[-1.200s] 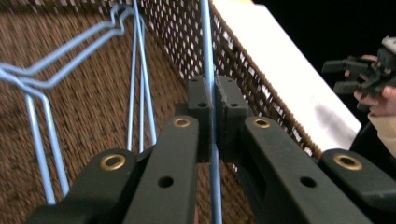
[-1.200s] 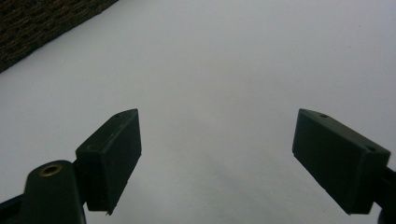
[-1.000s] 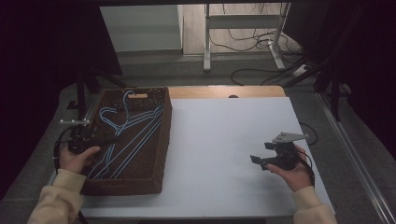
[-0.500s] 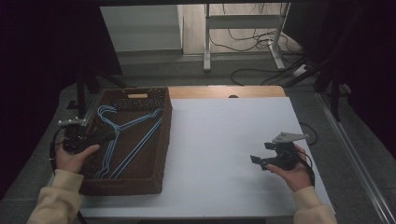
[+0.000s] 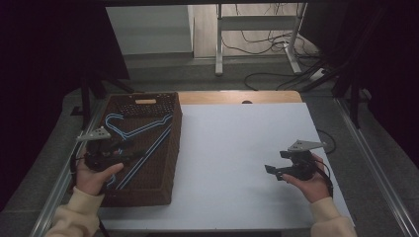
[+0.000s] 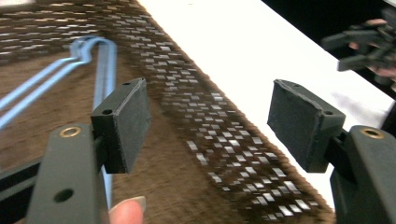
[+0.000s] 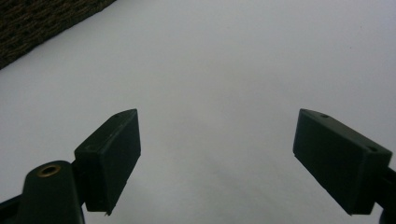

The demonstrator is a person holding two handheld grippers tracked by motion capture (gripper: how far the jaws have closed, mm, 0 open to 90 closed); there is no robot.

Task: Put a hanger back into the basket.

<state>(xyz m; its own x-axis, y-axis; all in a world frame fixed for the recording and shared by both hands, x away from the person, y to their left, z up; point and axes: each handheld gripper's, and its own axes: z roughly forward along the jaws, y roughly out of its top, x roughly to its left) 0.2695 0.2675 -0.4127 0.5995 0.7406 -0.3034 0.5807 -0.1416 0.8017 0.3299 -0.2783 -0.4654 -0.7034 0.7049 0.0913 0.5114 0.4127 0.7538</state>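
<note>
A brown wicker basket (image 5: 174,148) stands at the table's left side, and several blue hangers (image 5: 141,129) lie flat inside it. My left gripper (image 5: 133,154) hovers over the basket's near left part. Its jaws have just been opening and stand open with nothing between them. In the left gripper view, that gripper (image 6: 210,121) looks along the basket's woven wall (image 6: 219,140), with the hangers (image 6: 100,60) to its left. At the right, my right gripper (image 5: 272,171) rests open above the white table (image 5: 227,143). The right gripper (image 7: 217,158) has bare tabletop between its pads.
A wooden strip (image 5: 237,97) runs along the table's far edge. Metal rails border the table on both sides. Beyond the table, a desk frame (image 5: 217,44) and cables lie on the floor. The basket's corner (image 7: 37,18) is far left of the right gripper.
The left gripper's jaws have gone from shut to open and let go of the hangers, which now lie flat in the basket. The left hand lifted a little. The right hand kept still.
</note>
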